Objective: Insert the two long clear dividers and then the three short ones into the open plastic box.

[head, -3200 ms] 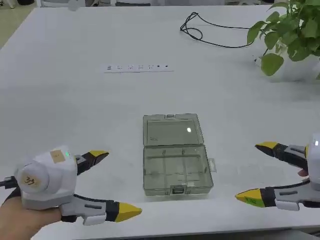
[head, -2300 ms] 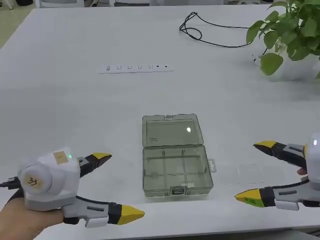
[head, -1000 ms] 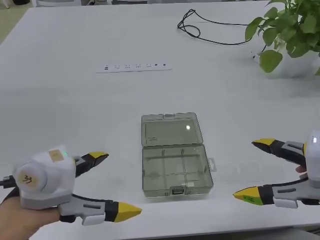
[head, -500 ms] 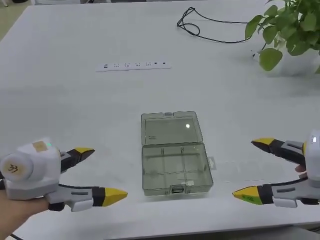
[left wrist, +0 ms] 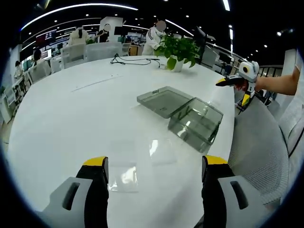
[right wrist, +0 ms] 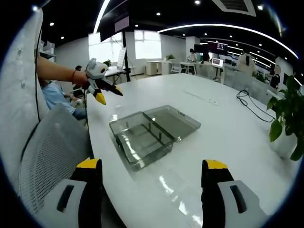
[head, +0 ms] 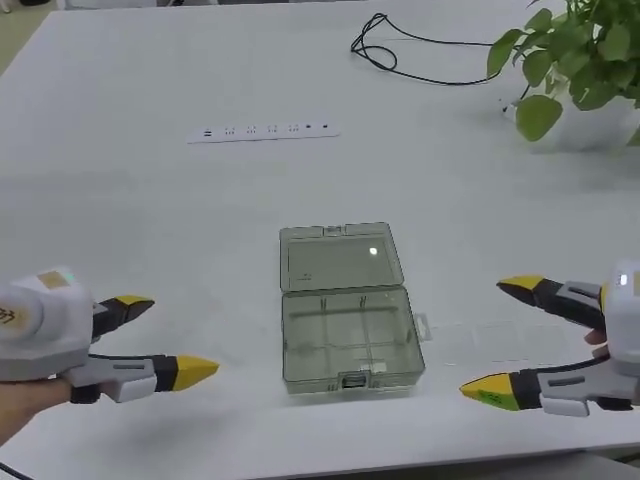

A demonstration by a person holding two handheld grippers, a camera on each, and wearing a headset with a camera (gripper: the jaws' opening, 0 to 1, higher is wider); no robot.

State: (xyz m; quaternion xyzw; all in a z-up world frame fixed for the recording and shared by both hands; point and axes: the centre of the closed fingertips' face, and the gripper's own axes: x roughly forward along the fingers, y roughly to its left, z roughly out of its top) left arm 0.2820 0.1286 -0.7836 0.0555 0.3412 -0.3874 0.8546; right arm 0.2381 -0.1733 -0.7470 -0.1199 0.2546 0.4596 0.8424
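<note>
Smoky grey-green and see-through, that's the plastic box (head: 348,310), on a plain white table (head: 150,220). White body, black jaws, yellow tips on the left gripper (head: 172,335); same white, black and yellow on the right gripper (head: 492,338). Colourless, glinting clear dividers (left wrist: 122,178). A black cable (head: 400,60), a white power strip (head: 265,131), a green-leaved plant (head: 575,55).

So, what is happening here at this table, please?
A person holds a two-jaw gripper in each hand at a white table. The left gripper and the right gripper are both open and hold nothing, one on each side of the clear plastic box, whose lid lies open. Clear flat pieces lie on the table in front of the left gripper. No piece is picked up yet.
</note>
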